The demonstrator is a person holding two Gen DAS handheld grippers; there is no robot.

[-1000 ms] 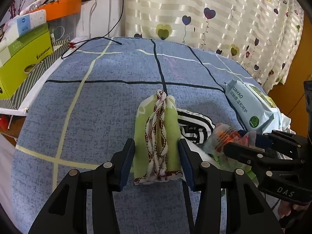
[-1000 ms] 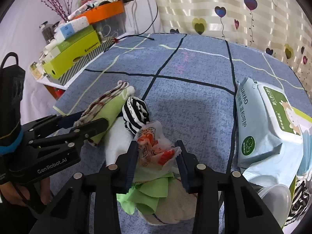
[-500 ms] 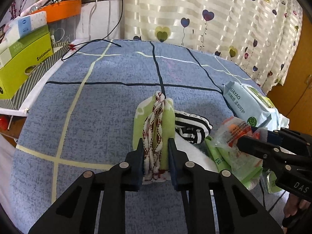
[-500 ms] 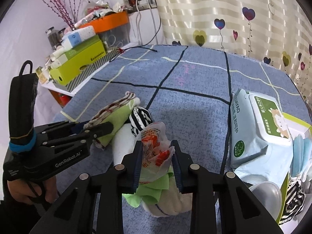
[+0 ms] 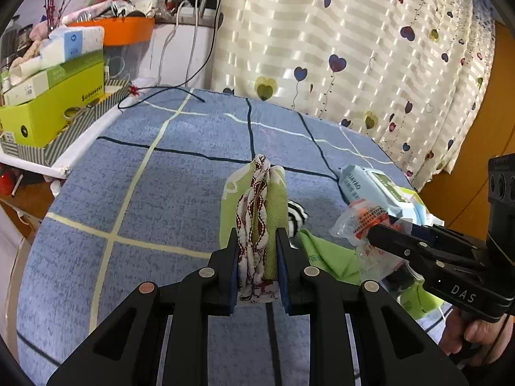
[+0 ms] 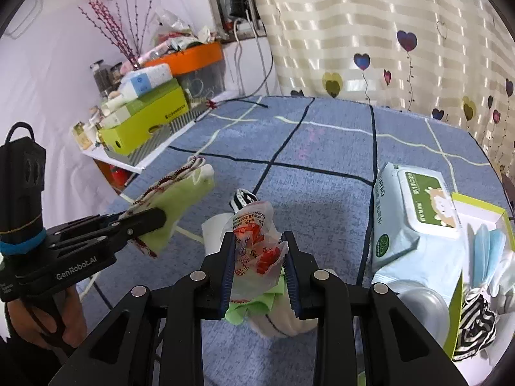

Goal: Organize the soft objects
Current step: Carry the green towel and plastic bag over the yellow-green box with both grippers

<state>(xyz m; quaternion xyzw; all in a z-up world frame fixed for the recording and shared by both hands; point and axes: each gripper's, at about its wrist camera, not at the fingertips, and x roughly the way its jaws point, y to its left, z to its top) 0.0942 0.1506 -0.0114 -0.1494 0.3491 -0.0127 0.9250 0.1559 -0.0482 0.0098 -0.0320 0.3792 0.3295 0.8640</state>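
Note:
My left gripper is shut on a folded green cloth with red-and-white patterned trim and holds it above the blue checked bedcover; it also shows in the right wrist view. My right gripper is shut on a crinkly clear plastic packet with orange print, lifted above a pile with a green cloth, a beige sock and a black-and-white striped sock. The packet also shows in the left wrist view.
A pale blue wet-wipes pack lies at the right beside an open box with face masks and a striped cloth. A side shelf with a yellow-green box and orange tray stands left. A curtain hangs behind.
Both grippers closed, the left on the green trimmed cloth and the right on the plastic packet, then lifted them off the bedcover.

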